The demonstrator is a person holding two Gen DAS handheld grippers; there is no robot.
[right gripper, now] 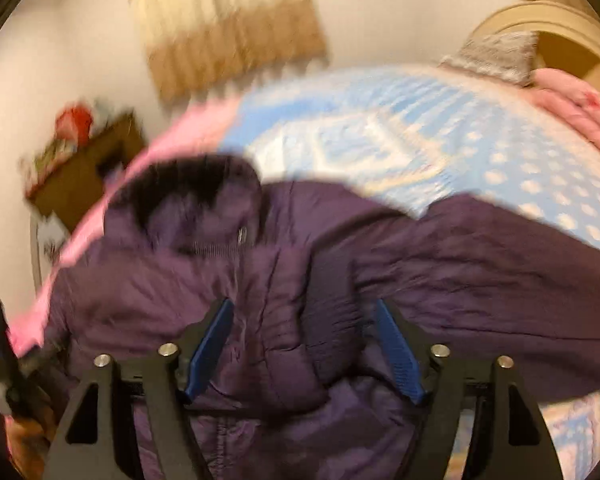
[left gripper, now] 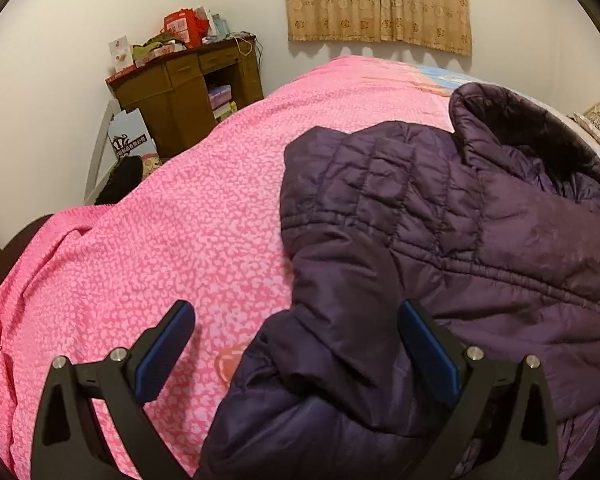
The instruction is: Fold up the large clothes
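Your dark purple quilted puffer jacket [left gripper: 440, 216] lies spread on the bed, partly on the pink speckled bedspread [left gripper: 160, 240] and partly on the light blue patterned sheet [right gripper: 420, 140]. Your left gripper [left gripper: 296, 320] has its blue-padded fingers [left gripper: 160, 344] wide apart above the near sleeve, clamping nothing. Your right gripper [right gripper: 304, 316] is likewise spread over the jacket's middle, near the zipper; this view is blurred. A cluttered brown wooden desk [left gripper: 180, 84] stands by the wall.
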